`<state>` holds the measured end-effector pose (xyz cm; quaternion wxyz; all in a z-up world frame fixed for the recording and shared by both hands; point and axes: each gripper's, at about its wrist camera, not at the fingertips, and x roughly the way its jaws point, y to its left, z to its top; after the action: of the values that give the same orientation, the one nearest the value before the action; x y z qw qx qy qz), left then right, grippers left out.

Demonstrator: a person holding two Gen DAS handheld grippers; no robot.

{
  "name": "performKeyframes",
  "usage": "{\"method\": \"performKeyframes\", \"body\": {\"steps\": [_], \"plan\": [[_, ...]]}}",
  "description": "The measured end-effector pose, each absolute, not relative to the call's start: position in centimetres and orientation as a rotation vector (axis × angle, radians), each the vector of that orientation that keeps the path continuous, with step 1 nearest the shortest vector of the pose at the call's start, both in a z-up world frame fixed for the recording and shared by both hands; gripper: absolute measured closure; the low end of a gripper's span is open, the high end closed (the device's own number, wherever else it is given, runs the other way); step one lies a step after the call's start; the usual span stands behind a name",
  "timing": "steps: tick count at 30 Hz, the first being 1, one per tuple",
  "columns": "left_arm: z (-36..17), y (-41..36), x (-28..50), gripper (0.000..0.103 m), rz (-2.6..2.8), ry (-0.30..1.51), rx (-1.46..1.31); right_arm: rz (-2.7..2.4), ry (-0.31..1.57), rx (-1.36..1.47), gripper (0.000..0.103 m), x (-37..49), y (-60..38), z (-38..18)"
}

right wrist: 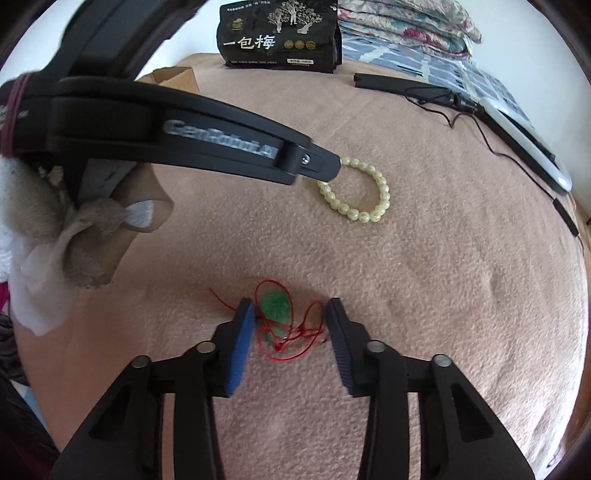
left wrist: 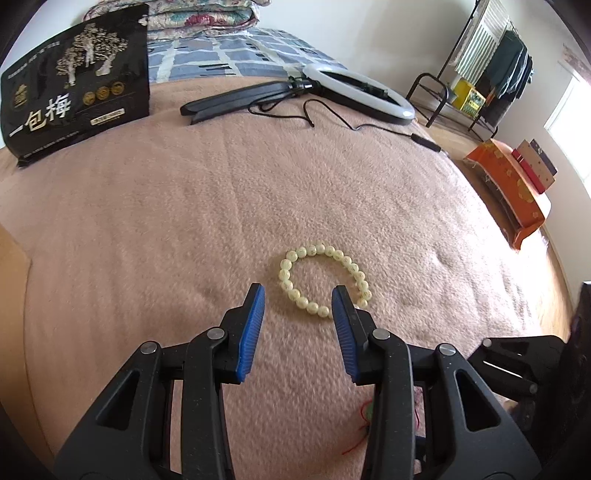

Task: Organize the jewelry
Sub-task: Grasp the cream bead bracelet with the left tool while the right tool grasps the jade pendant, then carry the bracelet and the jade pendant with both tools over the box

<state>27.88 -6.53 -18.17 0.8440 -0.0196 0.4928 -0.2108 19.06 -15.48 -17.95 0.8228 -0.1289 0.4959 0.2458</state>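
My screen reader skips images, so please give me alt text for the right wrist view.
The right claw is open over a green pendant on tangled red cord, lying on a pink blanket. Beyond it, the left claw's tip reaches a pale bead bracelet. A black bag stands at the far edge.

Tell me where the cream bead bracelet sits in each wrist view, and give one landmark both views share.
Left wrist view: the bead bracelet lies on the pink blanket just below centre, at the tips of the left gripper.
Right wrist view: the bracelet lies right of centre in the upper half, at the left gripper's tip, beyond the right gripper.
Shared landmark: the black printed bag, standing at the blanket's far edge.
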Motion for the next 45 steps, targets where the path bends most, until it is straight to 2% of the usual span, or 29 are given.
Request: {"method": "performKeyframes", "body": {"steps": [1, 5, 13, 14, 18, 20, 45], "plan": [[-18.5, -6.8, 28.1, 0.070, -0.443, 1.047, -0.033, 0.522, 1.054, -0.273, 0.072, 19.1, -15.6, -18.0], [-19.5, -7.5, 28.9, 0.070, -0.428, 1.071, -0.016, 0.505, 1.053, -0.266, 0.086, 19.6, -16.1, -18.0], [-20.3, -8.3, 29.8, 0.070, -0.354, 1.067, 0.014, 0.461, 1.055, -0.233, 0.087, 20.3, -17.4, -17.9], [-20.3, -8.4, 30.0, 0.072, -0.348, 1.060, 0.022, 0.454, 1.056, -0.229, 0.087, 20.4, -17.5, -17.8], [-20.5, -8.6, 30.1, 0.095, -0.327, 1.035, 0.041, 0.430, 1.056, -0.207, 0.087, 20.7, -18.3, -17.7], [-20.4, -8.4, 30.1, 0.097, -0.330, 1.034, 0.029, 0.420, 1.055, -0.199, 0.087, 20.8, -18.6, -17.6], [-13.4, -3.8, 24.5, 0.098, -0.372, 0.926, -0.011, 0.339, 1.001, -0.132, 0.087, 20.1, -20.4, -14.1]]}}
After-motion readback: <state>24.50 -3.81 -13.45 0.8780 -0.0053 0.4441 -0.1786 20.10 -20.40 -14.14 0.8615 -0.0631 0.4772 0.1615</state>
